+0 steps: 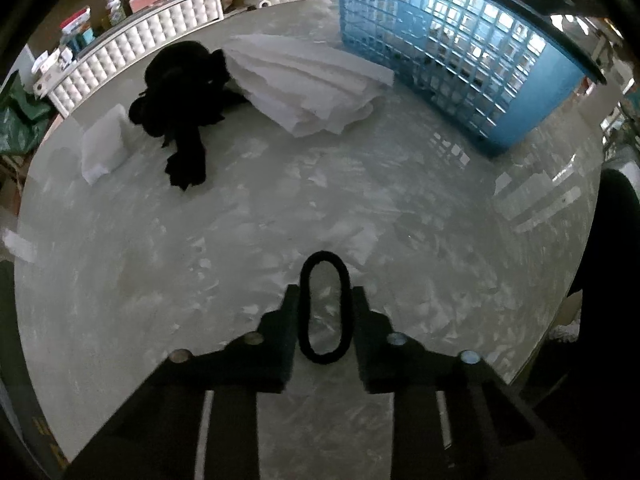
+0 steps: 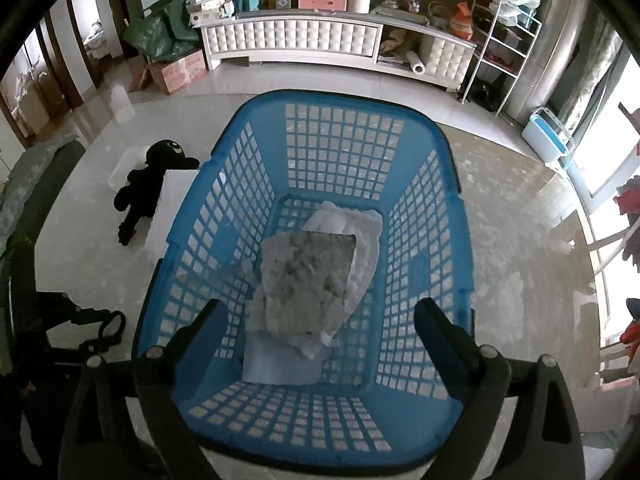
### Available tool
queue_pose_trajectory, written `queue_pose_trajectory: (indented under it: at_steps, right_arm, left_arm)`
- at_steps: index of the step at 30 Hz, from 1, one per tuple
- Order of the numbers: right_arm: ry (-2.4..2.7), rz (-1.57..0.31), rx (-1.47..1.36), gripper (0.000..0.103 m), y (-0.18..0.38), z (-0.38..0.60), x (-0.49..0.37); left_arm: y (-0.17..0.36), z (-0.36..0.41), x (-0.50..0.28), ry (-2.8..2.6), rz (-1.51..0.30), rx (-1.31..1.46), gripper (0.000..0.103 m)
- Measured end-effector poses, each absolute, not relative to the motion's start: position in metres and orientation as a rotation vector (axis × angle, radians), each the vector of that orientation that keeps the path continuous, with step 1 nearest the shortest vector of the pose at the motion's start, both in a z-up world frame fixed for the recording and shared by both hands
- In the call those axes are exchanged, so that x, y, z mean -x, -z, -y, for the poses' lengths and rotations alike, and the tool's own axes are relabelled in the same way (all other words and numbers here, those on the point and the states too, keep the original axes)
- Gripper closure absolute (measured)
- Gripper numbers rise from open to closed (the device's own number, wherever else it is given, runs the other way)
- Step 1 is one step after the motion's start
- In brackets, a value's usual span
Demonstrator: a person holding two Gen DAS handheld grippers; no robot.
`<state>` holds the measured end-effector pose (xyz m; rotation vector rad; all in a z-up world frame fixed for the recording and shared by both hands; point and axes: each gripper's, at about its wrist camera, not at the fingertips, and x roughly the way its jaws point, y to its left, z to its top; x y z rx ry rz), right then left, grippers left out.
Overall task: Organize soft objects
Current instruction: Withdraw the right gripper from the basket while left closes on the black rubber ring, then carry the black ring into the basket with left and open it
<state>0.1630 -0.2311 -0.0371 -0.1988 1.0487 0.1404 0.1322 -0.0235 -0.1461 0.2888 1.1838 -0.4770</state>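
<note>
My left gripper (image 1: 325, 294) is shut on a black hair band (image 1: 325, 307), squeezed into a long oval between the fingers, low over the marble table (image 1: 160, 280). It also shows at the left of the right wrist view (image 2: 110, 328). A black plush toy (image 1: 178, 100) lies at the far left beside a folded white cloth (image 1: 308, 80). The blue laundry basket (image 2: 200, 208) stands at the right. My right gripper (image 2: 320, 316) is open and empty above the basket. Inside lie a grey fluffy towel (image 2: 306, 276) on white folded cloths (image 2: 352, 220).
A small white pillow (image 1: 102, 148) lies left of the plush toy. A white tufted cabinet (image 2: 292, 40) with clutter stands beyond the table. A green bag (image 2: 164, 28), a cardboard box (image 2: 178, 72) and a wire shelf (image 2: 504, 40) stand on the floor.
</note>
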Motion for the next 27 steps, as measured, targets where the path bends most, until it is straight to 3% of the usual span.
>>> queue_pose_trajectory:
  at_steps: [10,27]
  right_arm:
    - [-0.142,-1.032,0.191,0.003,0.03,0.239,-0.142]
    - [-0.134,-1.001,0.118,0.0,0.028,0.268,-0.118]
  left_arm:
    - [0.123,0.008,-0.131,0.467,-1.178,-0.248,0.09]
    - [0.015,0.064,-0.127,0.55,-1.013,-0.274,0.091]
